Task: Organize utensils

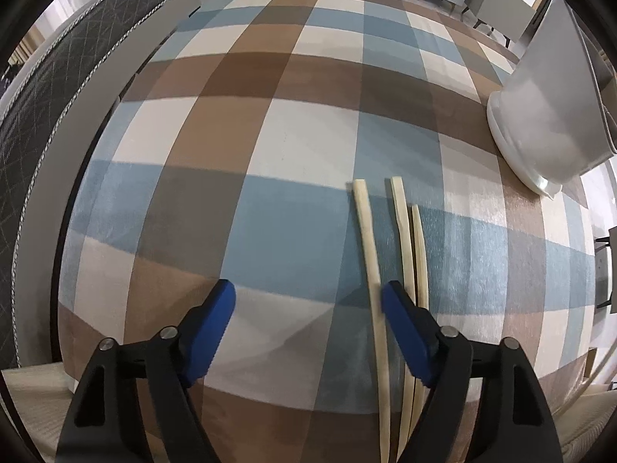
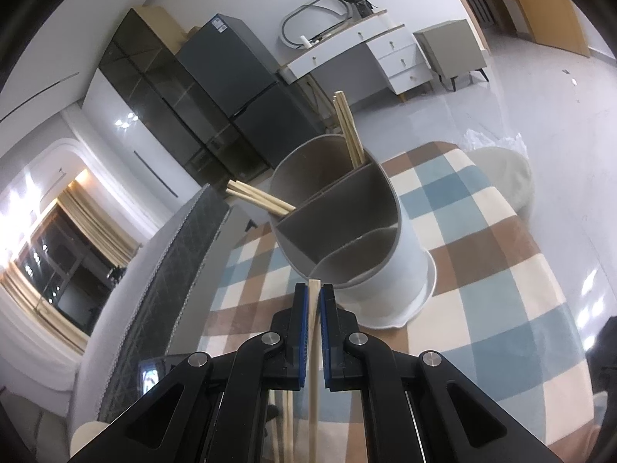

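A checked tablecloth point(image 1: 270, 146) in blue, brown and cream was spread across the whole table, and everything else was set on it. Toward the right edge in the left wrist view, a white utensil holder point(image 1: 555, 115) was seen, standing on its flared base. From the right wrist view the holder point(image 2: 401, 258) was looked into from above: its grey interior was divided into compartments, with 1 bundle of chopsticks point(image 2: 349, 131) propped upright in the far compartment and another bundle point(image 2: 258, 198) leaned out over the left rim.

3 loose chopsticks point(image 1: 405, 239) were laid flat on the cloth, roughly parallel, well short of the holder; 2 of them were touching side by side, the 3rd was just beside them to the left.

The left gripper point(image 1: 308, 301) was held wide open above the cloth, nothing between its blue pads, its right pad over the loose sticks.

The right gripper point(image 2: 314, 293) was closed nearly all the way, and a single chopstick point(image 2: 313, 347) was clamped between the blue pads, its tip poked out just short of the holder's near rim.
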Demonstrator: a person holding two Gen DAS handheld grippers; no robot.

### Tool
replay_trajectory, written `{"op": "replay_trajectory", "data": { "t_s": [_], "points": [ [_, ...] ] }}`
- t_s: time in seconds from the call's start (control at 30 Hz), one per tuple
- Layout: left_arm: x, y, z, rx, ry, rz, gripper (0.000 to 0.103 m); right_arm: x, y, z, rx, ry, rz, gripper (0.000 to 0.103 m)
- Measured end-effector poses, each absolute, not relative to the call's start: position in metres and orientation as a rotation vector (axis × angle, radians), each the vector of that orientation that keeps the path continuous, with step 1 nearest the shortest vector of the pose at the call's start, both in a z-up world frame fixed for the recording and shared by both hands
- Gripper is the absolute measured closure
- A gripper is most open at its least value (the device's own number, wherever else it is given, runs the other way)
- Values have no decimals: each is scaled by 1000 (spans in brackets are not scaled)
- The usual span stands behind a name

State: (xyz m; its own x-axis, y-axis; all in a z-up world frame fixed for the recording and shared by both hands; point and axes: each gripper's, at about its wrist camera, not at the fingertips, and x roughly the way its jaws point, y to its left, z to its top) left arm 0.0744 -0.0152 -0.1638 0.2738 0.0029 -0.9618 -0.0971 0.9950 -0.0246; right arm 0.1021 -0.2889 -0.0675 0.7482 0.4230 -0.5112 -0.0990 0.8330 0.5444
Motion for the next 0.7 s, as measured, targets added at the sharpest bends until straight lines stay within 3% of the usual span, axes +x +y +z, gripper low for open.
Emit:
{"op": "replay_trajectory", "data": {
  "t_s": [0.23,0.27,0.33,0.4,0.43,0.7],
  "points": [
    [100,-30,-162,-50,1279,36,40,104,-290,-67,513,666,300,98],
    [102,-30,-162,-49,1276,33,45,104,-291,-67,514,663,299,98],
    [106,-29,-159,-53,1266,35,62,104,-291,-66,515,661,297,98],
    [110,-28,-158,-64,1266,34,94,104,-292,-66,515,662,297,98],
    [114,-29,-158,-78,1276,23,100,105,-292,-67,515,662,296,98],
    [102,-25,-123,-219,1175,-41,101,100,-283,-65,453,649,295,98]
  ]
}}
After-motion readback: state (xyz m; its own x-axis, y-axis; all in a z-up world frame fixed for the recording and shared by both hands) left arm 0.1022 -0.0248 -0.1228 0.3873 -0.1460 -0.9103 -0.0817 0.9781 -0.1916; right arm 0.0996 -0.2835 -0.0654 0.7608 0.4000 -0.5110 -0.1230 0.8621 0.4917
